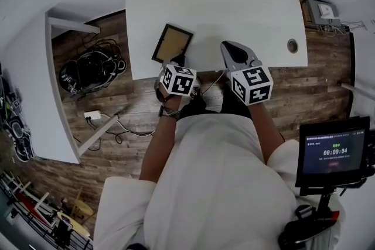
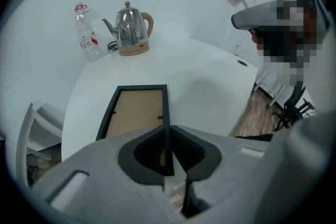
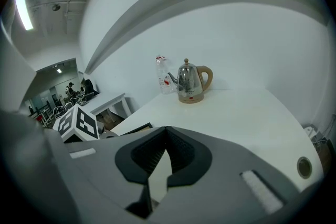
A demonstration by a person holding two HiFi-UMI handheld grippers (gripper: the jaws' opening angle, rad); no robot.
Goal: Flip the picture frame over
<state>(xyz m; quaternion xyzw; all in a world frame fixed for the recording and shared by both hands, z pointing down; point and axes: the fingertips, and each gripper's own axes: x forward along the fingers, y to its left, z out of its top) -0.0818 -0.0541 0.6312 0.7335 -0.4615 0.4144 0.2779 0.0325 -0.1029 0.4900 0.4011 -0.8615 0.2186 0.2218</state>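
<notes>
left gripper (image 2: 167, 132) pinching the frame (image 2: 137, 113) at the table's (image 2: 210, 86) near edge

the frame is lying near the table's front left corner with its brown backing facing up, and the left gripper's fingers are clamping its dark right rail close to the near corner; whether that corner is lifting off the top cannot be told. in the head view the left gripper (image 1: 177, 61) is sitting at the frame's (image 1: 172, 43) near end, while the right gripper (image 1: 232, 48) is hovering over bare table (image 1: 246, 3) to the right, well apart from the frame. in its own view the right gripper (image 3: 166, 131) is holding nothing, its fingers meeting at the tips. a kettle (image 2: 131, 29) and a bottle (image 2: 86, 31) are standing side by side at the table's far end.
</notes>
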